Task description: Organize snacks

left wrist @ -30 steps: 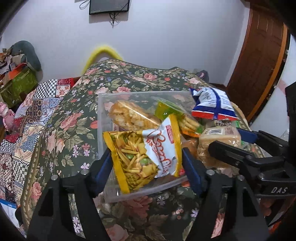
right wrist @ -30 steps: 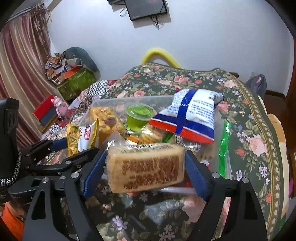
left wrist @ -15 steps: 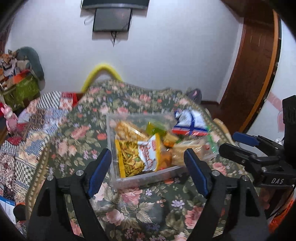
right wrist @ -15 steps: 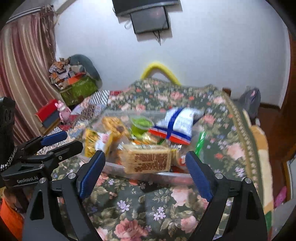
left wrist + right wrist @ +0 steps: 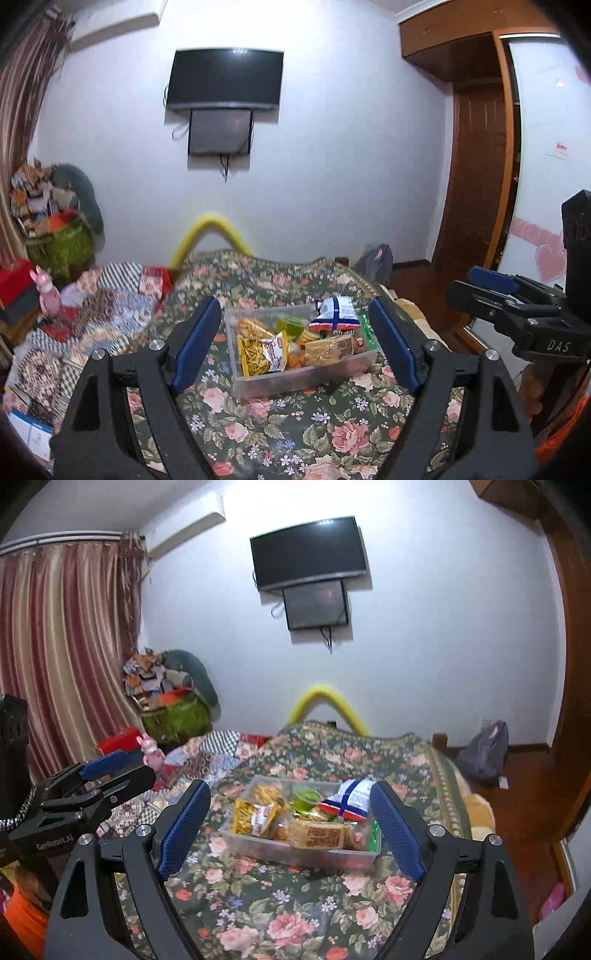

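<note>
Hovering empty, left gripper (image 5: 297, 349) opening, right gripper (image 5: 291, 830) wide; curtain (image 5: 62, 646) apparently right-view only.

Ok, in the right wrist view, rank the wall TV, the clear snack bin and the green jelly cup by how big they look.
1. Clear snack bin, slightly the widest, though it sits nearer the camera.
2. Wall TV, close to the bin in apparent size, so that order is unsure.
3. Green jelly cup, clearly smallest.

Snack packets (image 5: 263, 353) in bin (image 5: 295, 377) on bedspread (image 5: 258, 424)
</note>
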### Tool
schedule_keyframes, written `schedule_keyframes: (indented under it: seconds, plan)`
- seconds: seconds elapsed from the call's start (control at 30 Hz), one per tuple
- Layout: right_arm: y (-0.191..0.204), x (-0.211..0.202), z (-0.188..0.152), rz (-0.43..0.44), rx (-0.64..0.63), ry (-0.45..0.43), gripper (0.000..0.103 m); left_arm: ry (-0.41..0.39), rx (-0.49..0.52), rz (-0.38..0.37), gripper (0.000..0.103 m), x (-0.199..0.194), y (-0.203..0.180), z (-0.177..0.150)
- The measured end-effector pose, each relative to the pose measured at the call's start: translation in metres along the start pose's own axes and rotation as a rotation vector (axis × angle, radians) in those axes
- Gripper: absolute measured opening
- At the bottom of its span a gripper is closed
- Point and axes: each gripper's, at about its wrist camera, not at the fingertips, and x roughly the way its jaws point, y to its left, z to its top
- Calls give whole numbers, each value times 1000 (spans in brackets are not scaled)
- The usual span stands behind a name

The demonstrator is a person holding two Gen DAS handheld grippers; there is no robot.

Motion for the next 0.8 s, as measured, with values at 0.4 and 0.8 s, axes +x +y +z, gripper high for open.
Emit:
schedule_keyframes:
  seconds: [0.4,0.8]
  plan:
    - [13,-28,-7,-38,-8,-63,103,-63,18,16,98,-38,-15,-1]
    - [14,-34,-12,-52,-4,-62,103,-64,6,10,99,-42,-15,-5]
